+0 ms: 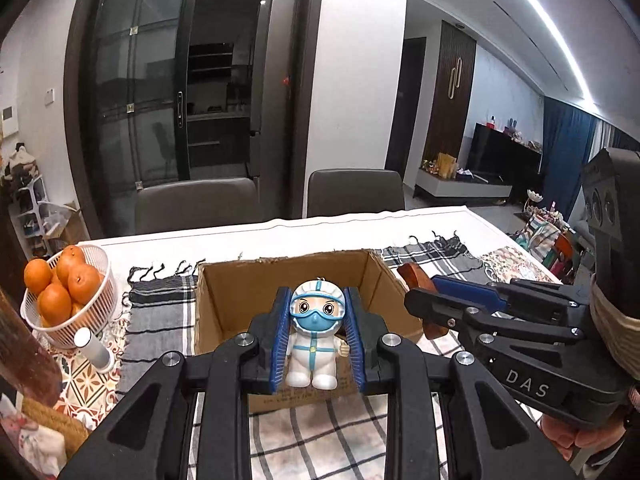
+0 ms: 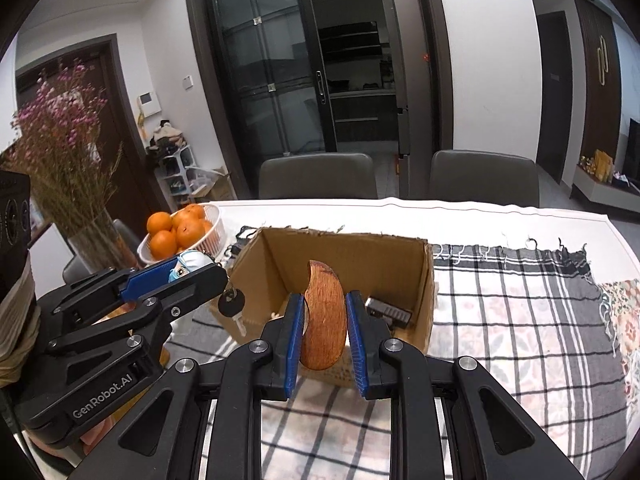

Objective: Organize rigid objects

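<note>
My left gripper [image 1: 318, 320] is shut on a small white figurine [image 1: 317, 332] with a blue mask and goggles, held upright above the near wall of an open cardboard box [image 1: 240, 296]. From the figurine a black key [image 2: 231, 305] dangles on a ring. My right gripper [image 2: 323, 320] is shut on a curved brown wooden piece [image 2: 325, 316], raised in front of the same box [image 2: 360, 252]. A dark rectangular object [image 2: 390, 312] lies inside the box. In the left wrist view the right gripper [image 1: 420, 296] is beside the box's right side, and a hand [image 1: 568, 436] holds it.
A white basket of oranges [image 1: 66, 292] stands left of the box, with a white cylinder [image 1: 94, 346] lying next to it. A vase of dried pink flowers [image 2: 68, 152] stands at far left. A checked cloth [image 2: 520, 300] covers the table. Two grey chairs [image 2: 316, 176] stand behind it.
</note>
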